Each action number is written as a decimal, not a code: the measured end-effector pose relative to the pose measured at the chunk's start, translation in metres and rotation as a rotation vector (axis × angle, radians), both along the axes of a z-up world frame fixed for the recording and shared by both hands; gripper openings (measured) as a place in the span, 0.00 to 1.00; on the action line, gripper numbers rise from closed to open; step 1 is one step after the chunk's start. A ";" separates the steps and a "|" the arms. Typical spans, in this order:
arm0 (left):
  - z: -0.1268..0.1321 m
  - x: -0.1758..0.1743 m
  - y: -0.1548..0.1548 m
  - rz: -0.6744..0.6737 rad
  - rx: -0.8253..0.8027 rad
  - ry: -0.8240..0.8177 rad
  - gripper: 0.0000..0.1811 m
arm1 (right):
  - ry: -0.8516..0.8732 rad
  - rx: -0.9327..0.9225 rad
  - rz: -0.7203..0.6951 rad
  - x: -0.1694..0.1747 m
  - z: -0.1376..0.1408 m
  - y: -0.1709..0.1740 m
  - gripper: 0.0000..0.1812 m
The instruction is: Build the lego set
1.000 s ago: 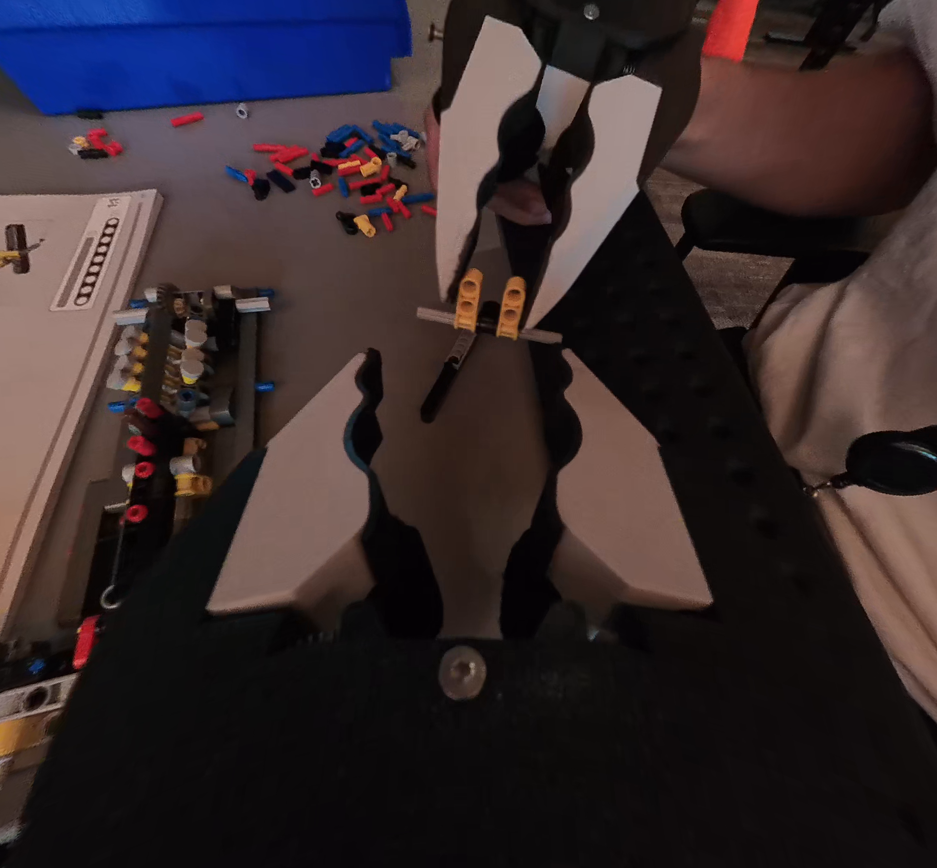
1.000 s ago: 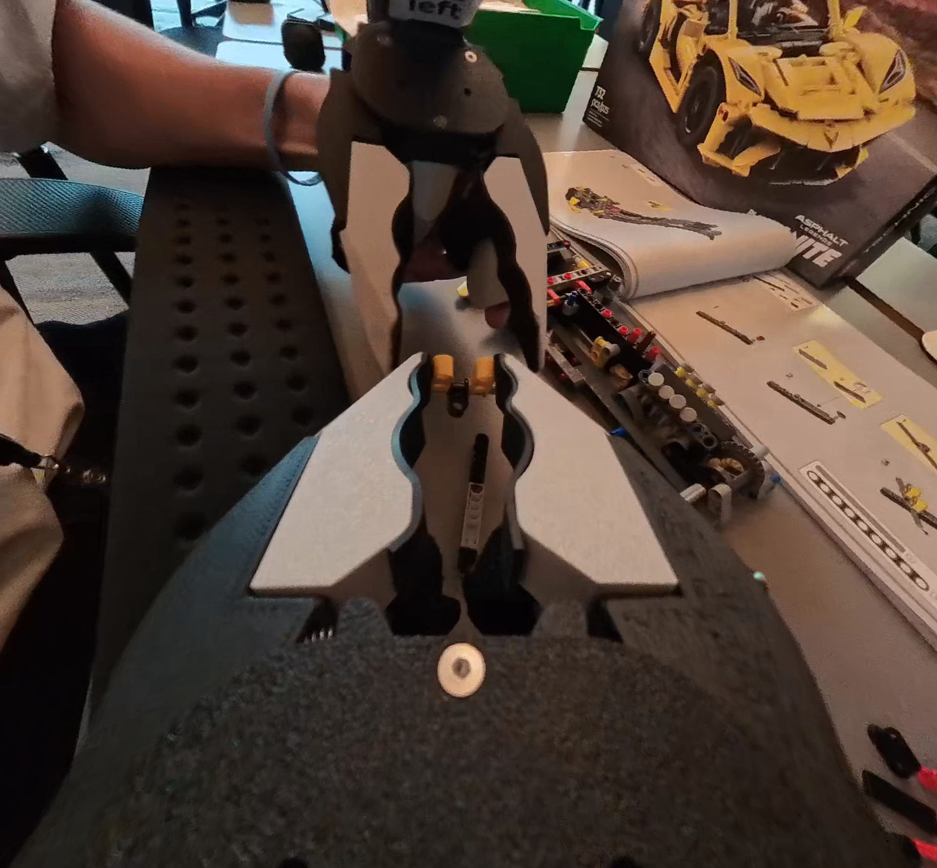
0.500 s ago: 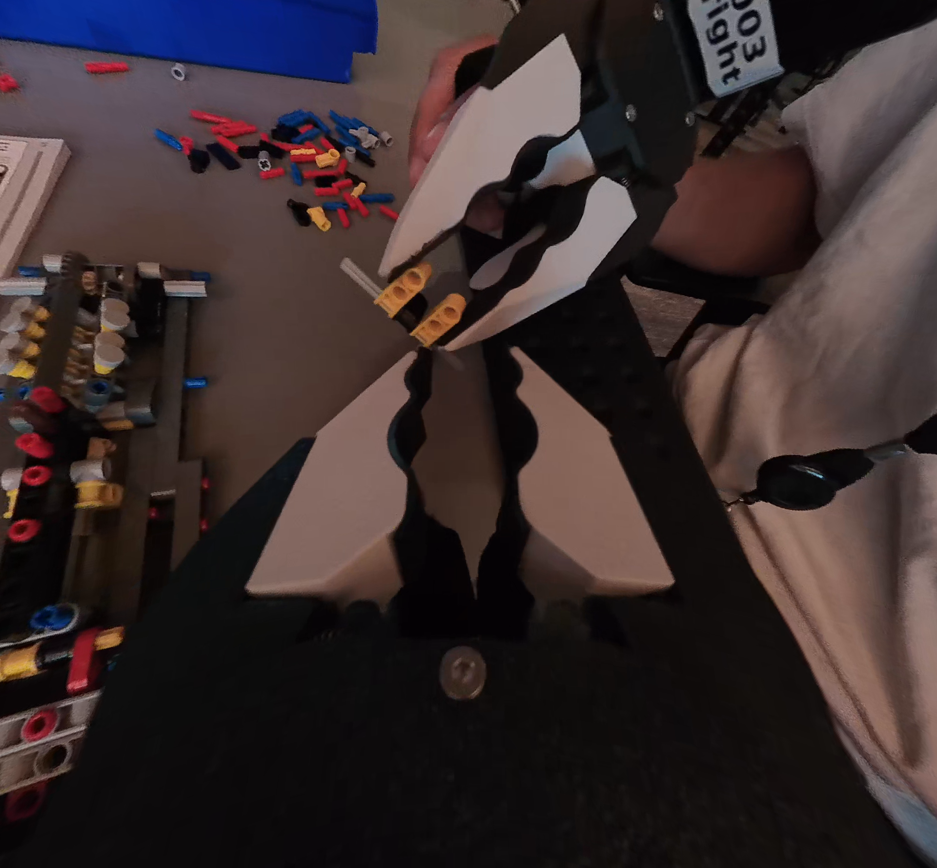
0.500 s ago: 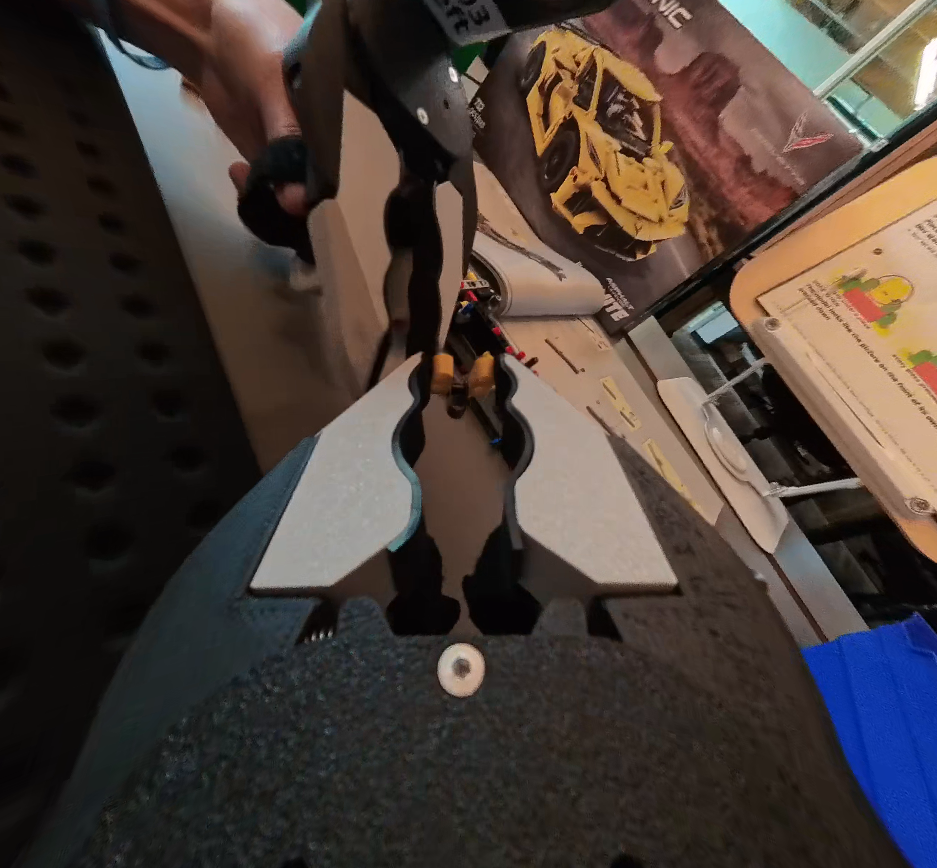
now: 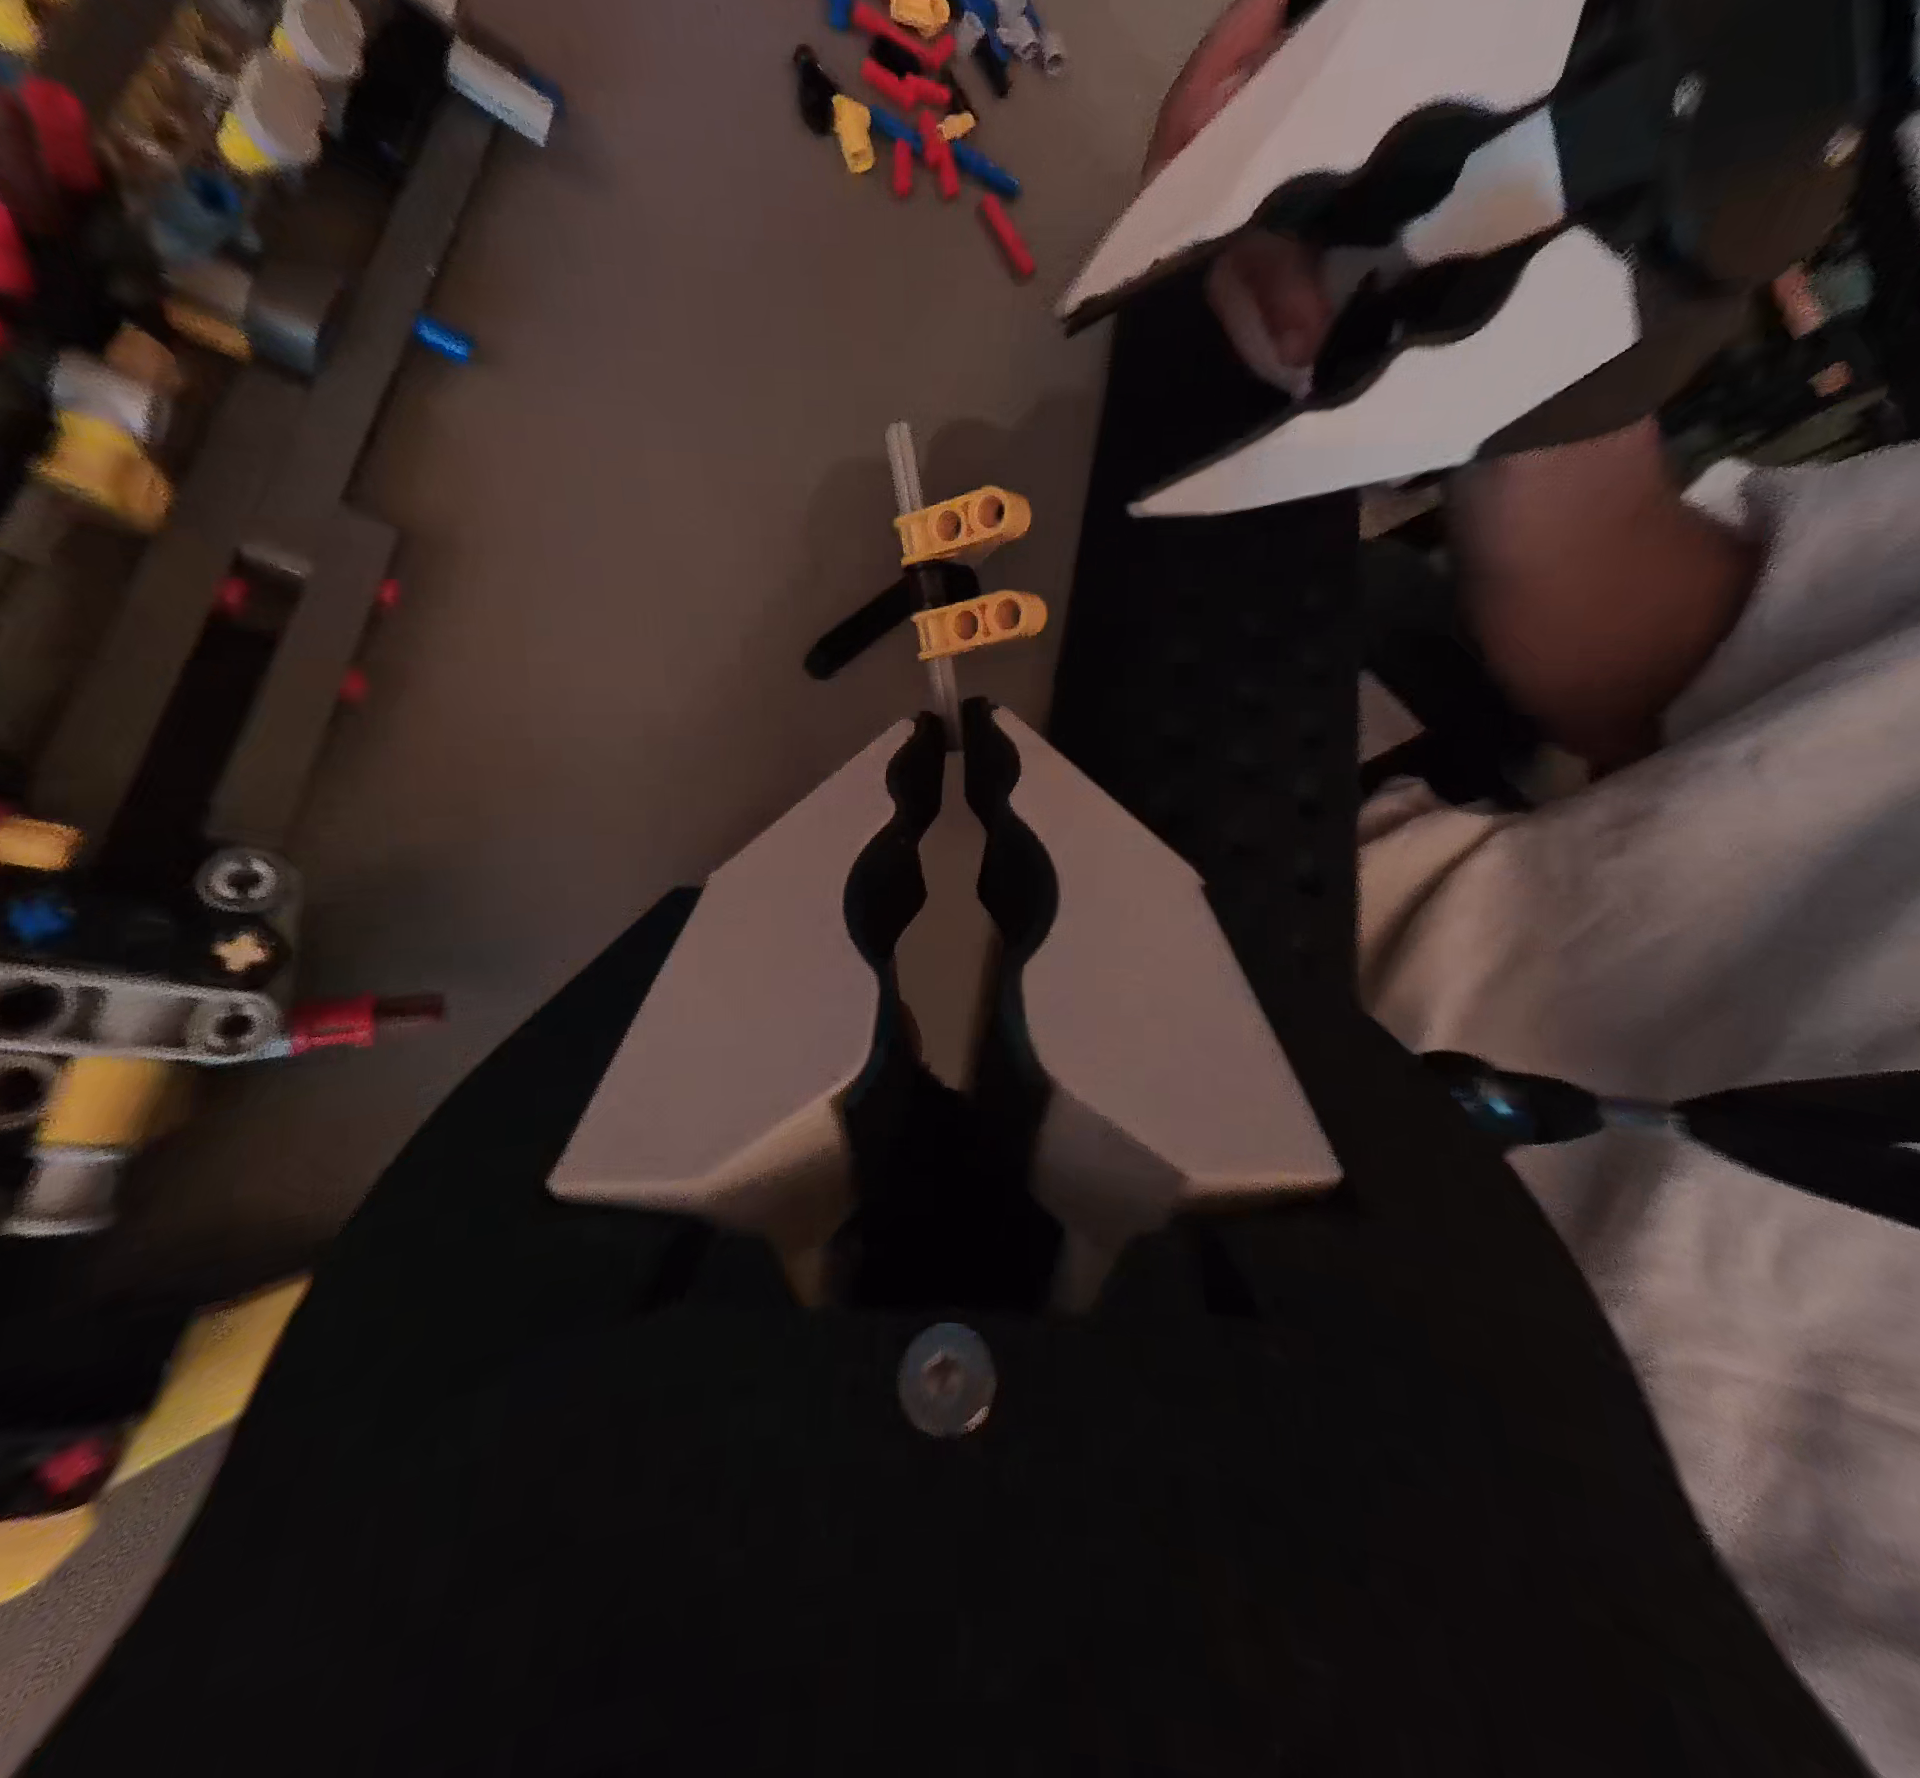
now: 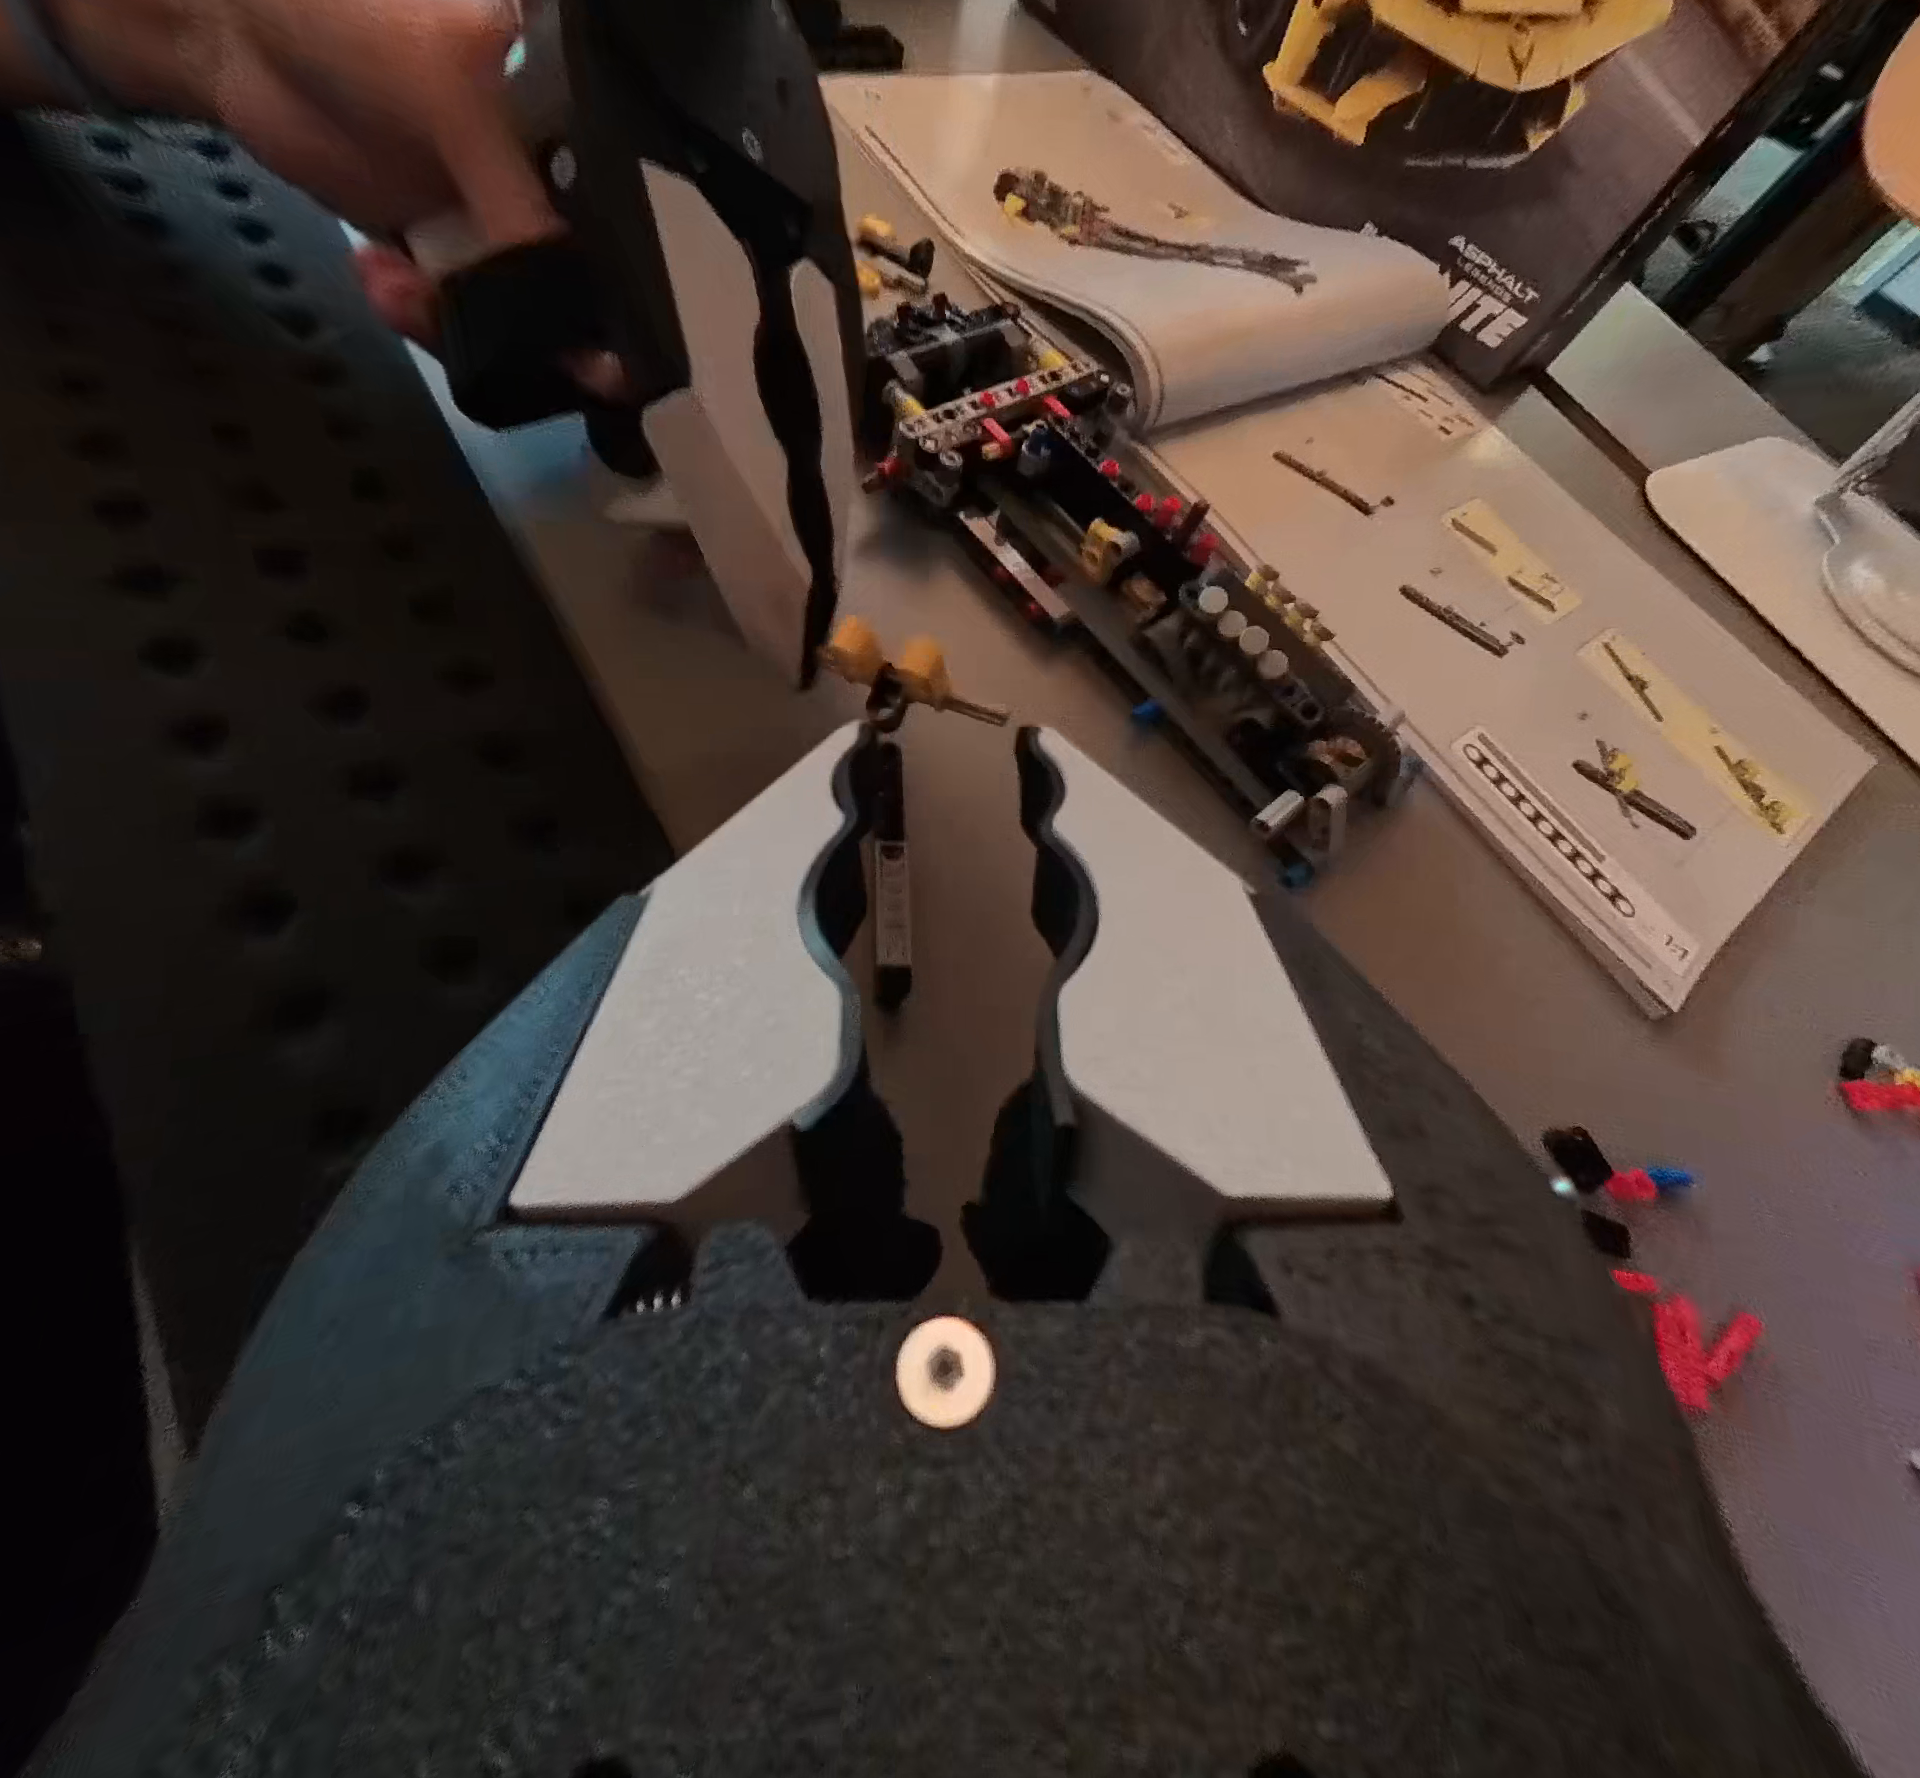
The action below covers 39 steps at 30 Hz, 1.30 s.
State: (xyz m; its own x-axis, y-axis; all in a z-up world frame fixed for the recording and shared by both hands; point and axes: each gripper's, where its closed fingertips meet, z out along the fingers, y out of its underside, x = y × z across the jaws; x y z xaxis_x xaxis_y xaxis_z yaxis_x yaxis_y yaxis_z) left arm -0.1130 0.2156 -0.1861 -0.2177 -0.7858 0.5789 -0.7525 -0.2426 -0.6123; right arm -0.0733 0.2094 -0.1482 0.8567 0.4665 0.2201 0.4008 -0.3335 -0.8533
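A small sub-assembly (image 5: 961,575) is a grey axle carrying two yellow connectors and a black link. My left gripper (image 5: 948,720) is shut on the near end of the axle and holds it above the table. It also shows in the right wrist view (image 6: 888,668), pinched at the tip of the left gripper (image 6: 816,663). My right gripper (image 6: 945,741) is open just below it. The hanging black link (image 6: 891,876) sits between its fingers, close to the left one. In the left wrist view the right gripper (image 5: 1101,414) is off to the upper right, clear of the sub-assembly.
The long part-built chassis (image 6: 1143,585) lies on the table beside the open instruction booklet (image 6: 1558,689) and the set's box (image 6: 1455,66). Loose red, blue, yellow and black pieces (image 5: 914,45) lie scattered on the table. A black perforated chair back (image 6: 260,585) is at the table edge. My right fingertips sit around 6 centimetres from my left ones.
The sub-assembly has passed from my right gripper to my left. The left shut on the axle end; the right let go of the yellow connectors and drew back.
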 end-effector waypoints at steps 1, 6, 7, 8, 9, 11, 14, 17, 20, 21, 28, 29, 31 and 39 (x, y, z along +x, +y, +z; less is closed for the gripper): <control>0.001 0.000 -0.003 0.006 -0.047 0.016 0.01 | -0.023 -0.011 0.005 -0.001 -0.005 0.000 0.14; -0.002 0.004 -0.007 0.034 -0.140 0.080 0.01 | -0.048 -0.104 -0.001 -0.007 -0.026 0.003 0.14; -0.001 0.005 -0.011 0.028 -0.175 0.092 0.01 | -0.037 -0.105 -0.003 -0.007 -0.025 0.004 0.14; 0.000 0.006 -0.014 0.022 -0.204 0.101 0.01 | -0.027 -0.110 0.009 -0.009 -0.025 0.003 0.14; 0.002 0.007 -0.018 0.017 -0.234 0.103 0.01 | -0.033 -0.118 0.010 -0.010 -0.026 0.003 0.14; 0.004 0.009 -0.023 0.012 -0.273 0.115 0.01 | -0.060 -0.121 -0.004 -0.007 -0.029 0.004 0.13; 0.003 0.011 -0.024 0.008 -0.274 0.121 0.01 | -0.047 -0.117 -0.015 -0.004 -0.028 0.005 0.10; 0.004 0.014 -0.019 0.045 -0.285 0.117 0.01 | -0.049 -0.131 -0.023 0.000 -0.028 0.002 0.11; 0.000 0.014 -0.014 0.067 -0.239 0.119 0.01 | -0.031 -0.163 -0.028 0.000 -0.030 0.000 0.11; 0.001 0.015 -0.014 0.077 -0.258 0.117 0.01 | -0.038 -0.162 -0.035 0.001 -0.030 0.002 0.11; 0.004 0.013 -0.019 0.068 -0.256 0.108 0.01 | -0.037 -0.184 -0.027 -0.006 -0.033 0.006 0.08; 0.004 0.013 -0.020 0.064 -0.245 0.109 0.01 | -0.034 -0.183 -0.027 -0.006 -0.033 0.006 0.05; 0.001 0.012 -0.022 0.051 -0.219 0.115 0.01 | -0.025 -0.174 -0.028 -0.008 -0.032 0.007 0.04; -0.005 0.009 -0.020 0.045 -0.150 0.142 0.01 | -0.067 -0.178 -0.030 -0.011 -0.033 0.008 0.04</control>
State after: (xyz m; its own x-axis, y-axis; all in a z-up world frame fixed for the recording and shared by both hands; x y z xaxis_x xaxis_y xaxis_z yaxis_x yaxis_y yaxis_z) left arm -0.1043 0.1952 -0.1907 -0.0920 -0.6955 0.7126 -0.8150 -0.3586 -0.4552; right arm -0.0841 0.2173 -0.1814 0.8568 0.4781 0.1930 0.4423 -0.4894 -0.7515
